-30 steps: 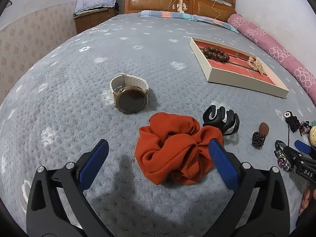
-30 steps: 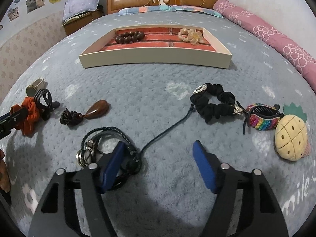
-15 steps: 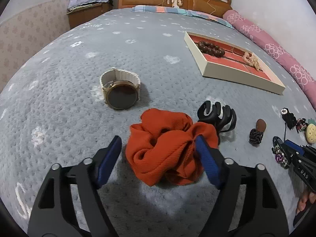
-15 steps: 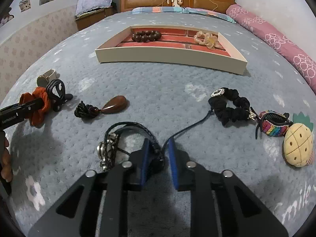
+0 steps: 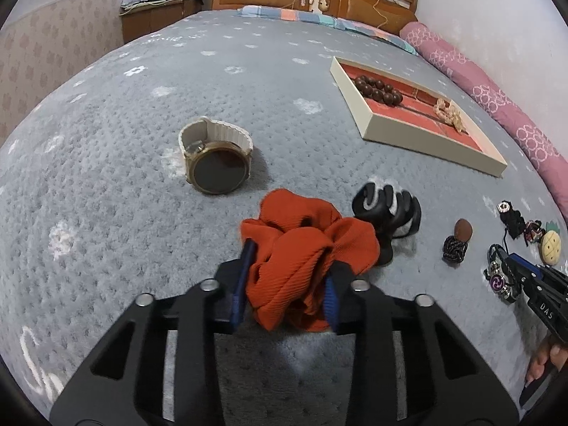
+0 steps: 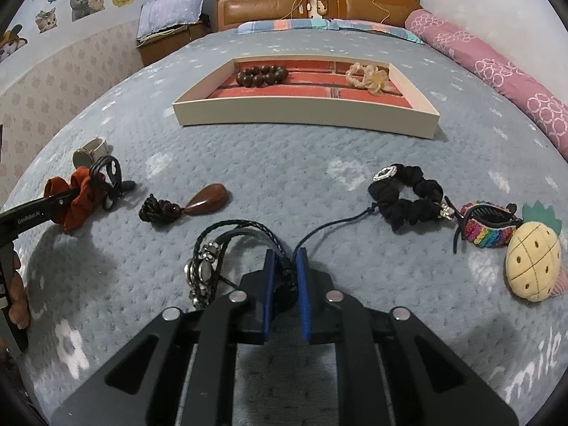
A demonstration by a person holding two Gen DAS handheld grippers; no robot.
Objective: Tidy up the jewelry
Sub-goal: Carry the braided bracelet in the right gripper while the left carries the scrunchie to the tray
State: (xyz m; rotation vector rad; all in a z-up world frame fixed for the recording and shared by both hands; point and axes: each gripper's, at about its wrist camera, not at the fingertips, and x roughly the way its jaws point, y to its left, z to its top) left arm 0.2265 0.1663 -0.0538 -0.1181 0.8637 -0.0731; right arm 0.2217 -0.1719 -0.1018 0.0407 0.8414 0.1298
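Left tongs [image 5: 285,284]: we are closing them on the orange scrunchie [image 5: 305,245], mid-bed [image 5: 106,177].
Right tongs [image 6: 284,266]: we grip the braided bracelet [image 6: 245,229], near bed's front edge.
Tray [image 6: 305,120]: farther up.

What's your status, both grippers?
Left gripper closing on orange scrunchie. Right gripper shut on braided bracelet. Path to tray clear.

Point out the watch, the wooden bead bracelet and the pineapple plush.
watch [image 5: 220,172]: left wrist view, on the dark round face.
bead bracelet [image 6: 262,75]: right wrist view, on the beads, inside the tray.
pineapple plush [image 6: 532,261]: right wrist view, on the yellow body.
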